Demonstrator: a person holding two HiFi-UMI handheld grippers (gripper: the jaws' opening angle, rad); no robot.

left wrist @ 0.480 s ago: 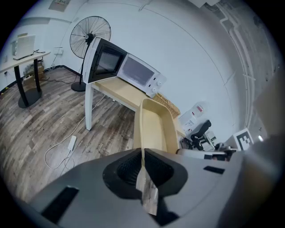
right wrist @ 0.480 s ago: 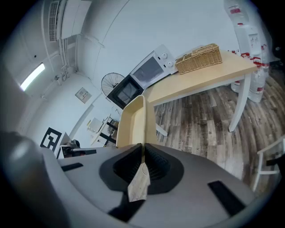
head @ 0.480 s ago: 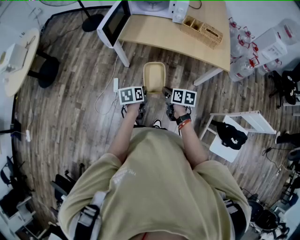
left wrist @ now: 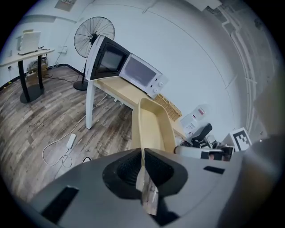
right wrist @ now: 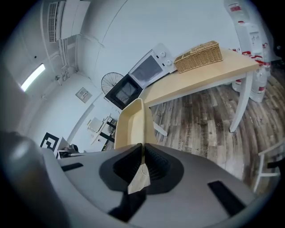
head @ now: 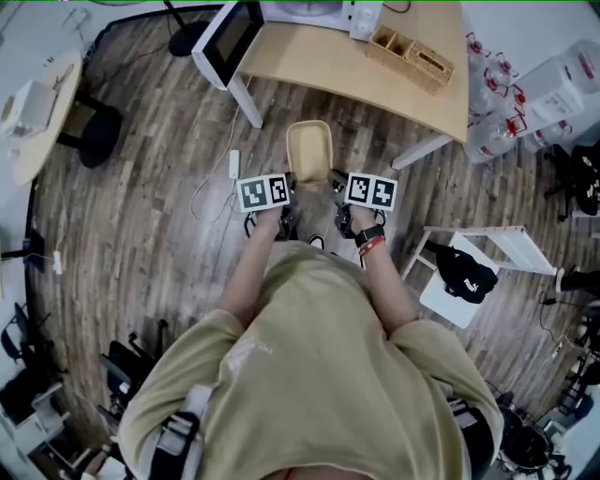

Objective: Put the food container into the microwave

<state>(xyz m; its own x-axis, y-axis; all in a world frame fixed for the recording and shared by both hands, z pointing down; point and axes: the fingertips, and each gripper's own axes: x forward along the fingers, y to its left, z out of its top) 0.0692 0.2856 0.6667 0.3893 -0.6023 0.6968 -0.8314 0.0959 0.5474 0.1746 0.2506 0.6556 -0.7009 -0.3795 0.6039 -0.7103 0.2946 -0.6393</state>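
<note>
A beige food container point(head: 309, 150) hangs in the air between both grippers, above the wooden floor in front of the table. My left gripper point(head: 291, 195) is shut on its left rim point(left wrist: 142, 147). My right gripper point(head: 335, 192) is shut on its right rim point(right wrist: 142, 149). The container point(left wrist: 153, 124) point(right wrist: 131, 127) looks empty inside. The white microwave point(head: 258, 23) stands on the left end of the table with its door point(head: 228, 42) swung open; it also shows as the microwave point(left wrist: 127, 69) point(right wrist: 144, 71) in both gripper views, some way ahead.
A light wood table point(head: 375, 80) carries a wicker basket point(head: 408, 56). A cable and adapter point(head: 232, 164) lie on the floor left of me. A standing fan point(left wrist: 91, 38) is behind the microwave. Water bottles point(head: 487, 103) and a white chair point(head: 478, 262) are on the right.
The table and microwave have shifted slightly in the head view; the container stays held between both grippers in the same way.
</note>
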